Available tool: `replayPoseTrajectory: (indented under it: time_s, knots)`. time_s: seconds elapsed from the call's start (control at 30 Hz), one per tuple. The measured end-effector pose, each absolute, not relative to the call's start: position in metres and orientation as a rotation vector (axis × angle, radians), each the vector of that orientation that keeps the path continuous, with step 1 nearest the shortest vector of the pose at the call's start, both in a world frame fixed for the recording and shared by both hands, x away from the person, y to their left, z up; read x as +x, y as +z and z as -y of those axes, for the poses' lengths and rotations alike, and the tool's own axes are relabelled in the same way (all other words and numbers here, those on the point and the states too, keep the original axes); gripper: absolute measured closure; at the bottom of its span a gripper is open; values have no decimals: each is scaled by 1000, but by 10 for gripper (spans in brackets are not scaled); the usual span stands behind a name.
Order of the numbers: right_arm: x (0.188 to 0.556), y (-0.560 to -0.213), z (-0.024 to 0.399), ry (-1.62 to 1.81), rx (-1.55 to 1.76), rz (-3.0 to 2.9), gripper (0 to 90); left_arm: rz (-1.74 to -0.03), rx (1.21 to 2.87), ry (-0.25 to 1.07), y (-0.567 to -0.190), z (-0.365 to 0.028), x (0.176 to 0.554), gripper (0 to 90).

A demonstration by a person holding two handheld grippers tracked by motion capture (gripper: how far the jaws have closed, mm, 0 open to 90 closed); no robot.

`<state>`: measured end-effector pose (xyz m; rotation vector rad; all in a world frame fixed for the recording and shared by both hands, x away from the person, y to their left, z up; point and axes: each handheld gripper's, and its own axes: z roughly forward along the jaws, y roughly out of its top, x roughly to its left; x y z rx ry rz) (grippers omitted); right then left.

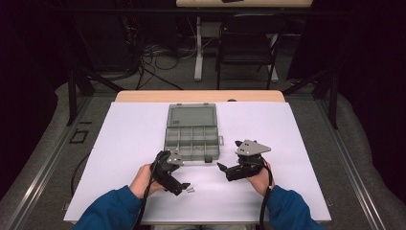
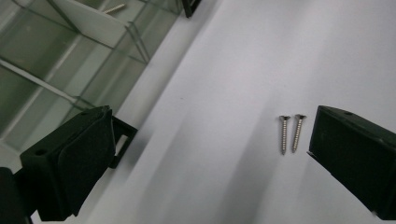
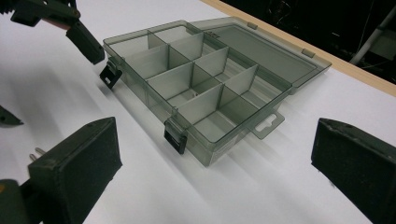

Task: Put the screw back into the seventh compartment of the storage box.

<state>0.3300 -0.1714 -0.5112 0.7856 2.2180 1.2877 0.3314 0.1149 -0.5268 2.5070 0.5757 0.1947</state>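
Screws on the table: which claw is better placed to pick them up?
Left. The left claw is open right over the two screws, which lie by its jaw. The right claw faces the compartment box.

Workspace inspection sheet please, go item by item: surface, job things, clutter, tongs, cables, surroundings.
Surface: white table top, wooden edge at the far side.
Job's things: two screws lying side by side on the table, untouched; clear compartment box with its lid folded open, one small piece in a compartment.
Clutter: nothing seen.
Tongs: left tongs open, low over the table with the screws near one jaw; right tongs open, aimed at the box, holding nothing.
Cables: one trails from each tool along the sleeves; more lie on the floor beyond.
Surroundings: dark room, black chair and a desk behind.
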Motion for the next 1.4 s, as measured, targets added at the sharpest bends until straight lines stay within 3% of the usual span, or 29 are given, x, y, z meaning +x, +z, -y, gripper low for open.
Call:
replayPoseTrajectory:
  time_s: [0.17,0.5,0.83,1.07,1.4]
  knots:
    - [332,-512,169,1291,777,-2222,4,-549,2535,173,-530,-111,329,57]
    - [331,-512,170,1286,775,-2223,5,-518,2544,144,-533,-105,325,322]
    - [331,-512,170,1285,773,-2220,7,-472,2548,113,-534,-102,322,451]
    - [331,-512,170,1284,772,-2220,7,-424,2552,67,-536,-101,320,615]
    - [331,-512,170,1283,773,-2221,8,-384,2585,43,-540,-98,319,711]
